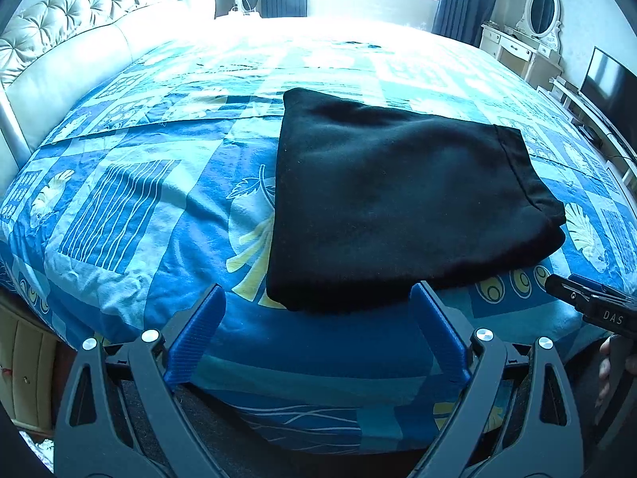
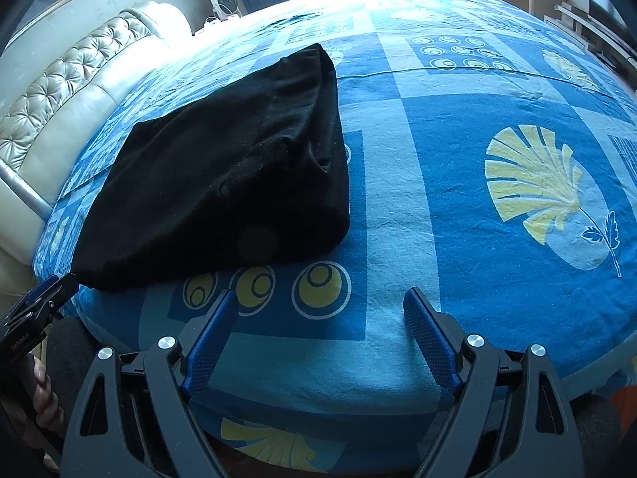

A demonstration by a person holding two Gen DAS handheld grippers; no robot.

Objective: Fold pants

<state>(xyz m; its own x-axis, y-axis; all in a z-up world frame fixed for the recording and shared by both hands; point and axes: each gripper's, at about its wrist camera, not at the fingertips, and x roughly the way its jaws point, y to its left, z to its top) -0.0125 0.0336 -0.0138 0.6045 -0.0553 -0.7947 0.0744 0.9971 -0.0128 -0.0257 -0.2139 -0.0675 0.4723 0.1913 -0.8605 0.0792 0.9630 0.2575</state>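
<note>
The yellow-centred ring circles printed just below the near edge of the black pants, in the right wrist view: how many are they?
3. They sit in a row on the bedsheet beside the pants: left, middle, right. The left one's top edge is partly hidden by the pants.

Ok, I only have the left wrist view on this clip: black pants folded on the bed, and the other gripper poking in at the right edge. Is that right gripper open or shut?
Observer: Open. In the right wrist view the right gripper has its blue fingers spread, with nothing between them.
Operator: Is it touching the pants?
Observer: No. The pants lie up and left of it; its fingertips sit over bare bedspread near three yellow circles.
Operator: And my left gripper, does it show from there?
Observer: Yes, the left gripper shows at the left edge, beside the near left corner of the pants; whether it touches them I cannot tell.
</note>
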